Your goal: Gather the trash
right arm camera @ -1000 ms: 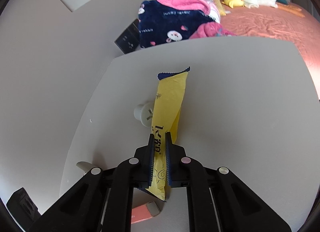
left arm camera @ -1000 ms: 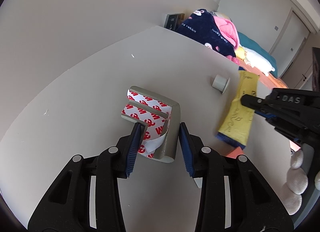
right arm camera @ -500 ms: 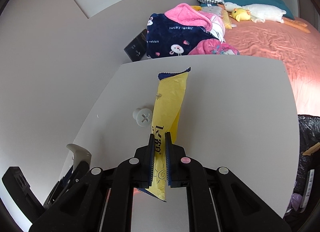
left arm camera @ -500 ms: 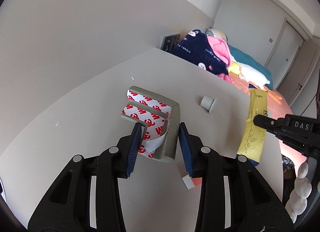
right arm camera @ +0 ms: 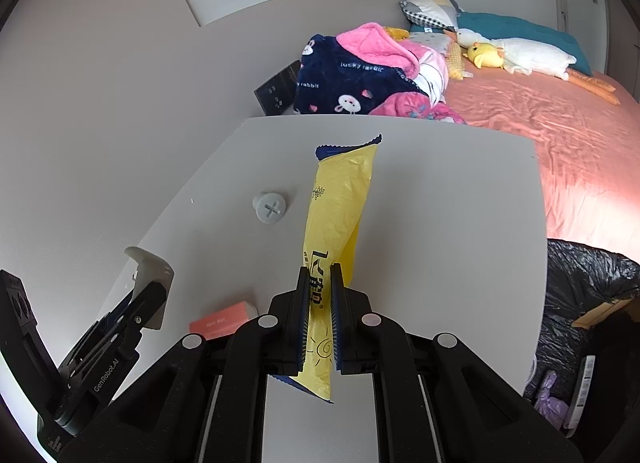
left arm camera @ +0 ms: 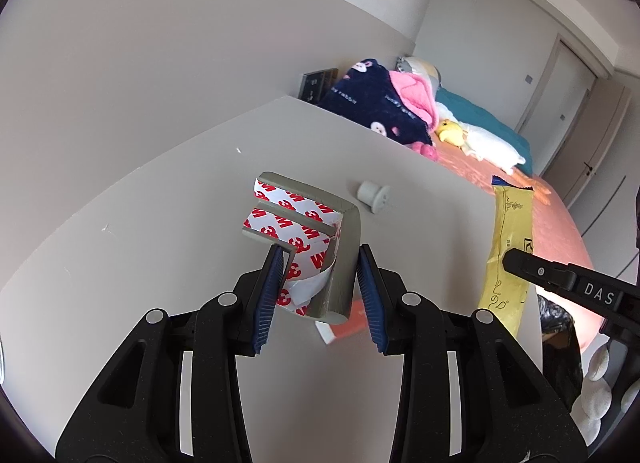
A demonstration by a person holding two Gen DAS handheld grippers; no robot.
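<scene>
My left gripper (left arm camera: 320, 263) is shut on a grey foam corner guard (left arm camera: 340, 231) lined with red-and-white tape backing, held above the white table (left arm camera: 160, 223). The guard also shows in the right wrist view (right arm camera: 154, 267), with the left gripper (right arm camera: 148, 295) on it. My right gripper (right arm camera: 320, 275) is shut on a long yellow snack wrapper (right arm camera: 340, 199), held upright above the table. In the left wrist view the wrapper (left arm camera: 508, 247) hangs at the right in the right gripper (left arm camera: 508, 259).
A grey plastic cap (right arm camera: 271, 208) lies on the table, also seen in the left wrist view (left arm camera: 374, 195). A pink eraser-like block (right arm camera: 222, 321) lies near the front. A black bin bag (right arm camera: 588, 303) stands right of the table. A bed with blankets (right arm camera: 360, 75) lies behind.
Both grippers have lifted higher with their items and pulled back; the table looks farther below, and the black bin bag has come into view on the right.
</scene>
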